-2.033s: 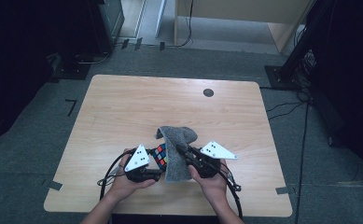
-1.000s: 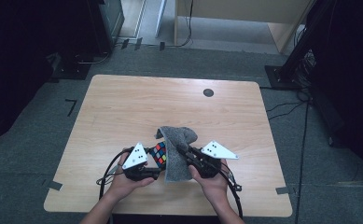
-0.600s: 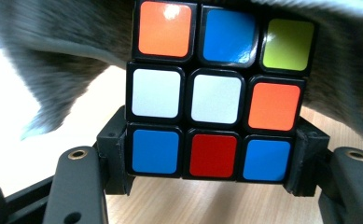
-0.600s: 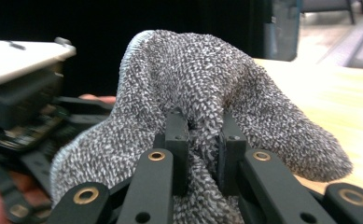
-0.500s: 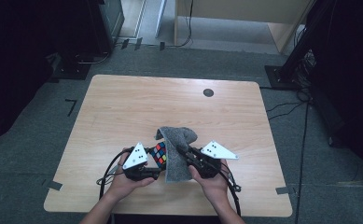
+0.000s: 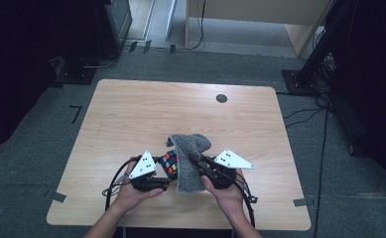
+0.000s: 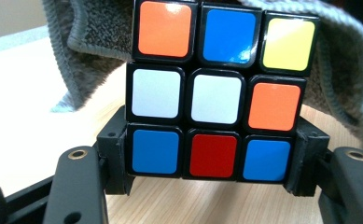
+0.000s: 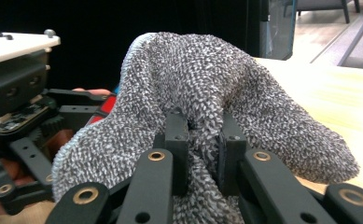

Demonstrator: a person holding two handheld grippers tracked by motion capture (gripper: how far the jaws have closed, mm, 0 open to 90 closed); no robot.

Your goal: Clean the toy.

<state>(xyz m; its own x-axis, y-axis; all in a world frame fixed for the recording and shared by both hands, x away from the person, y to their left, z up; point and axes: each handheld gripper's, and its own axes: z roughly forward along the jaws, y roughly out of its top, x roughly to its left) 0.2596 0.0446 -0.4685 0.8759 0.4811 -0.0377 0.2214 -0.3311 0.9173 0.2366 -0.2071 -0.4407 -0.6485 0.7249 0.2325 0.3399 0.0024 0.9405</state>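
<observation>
A colour cube (image 7: 216,88) with orange, blue, yellow, white and red squares sits between the jaws of my left gripper (image 7: 212,161), which is shut on its bottom row. In the high view the cube (image 6: 169,162) is near the table's front middle, with the left gripper (image 6: 164,174) beside it. A grey knitted cloth (image 8: 202,93) is draped over the cube's far side. My right gripper (image 8: 205,149) is shut on a fold of that cloth (image 6: 188,163), and in the high view the right gripper (image 6: 196,161) reaches in from the right.
The wooden table (image 6: 146,114) has a small dark round disc (image 6: 222,98) at its back right. Cables trail from both grippers toward the front edge. Dark equipment stands on the floor around the table.
</observation>
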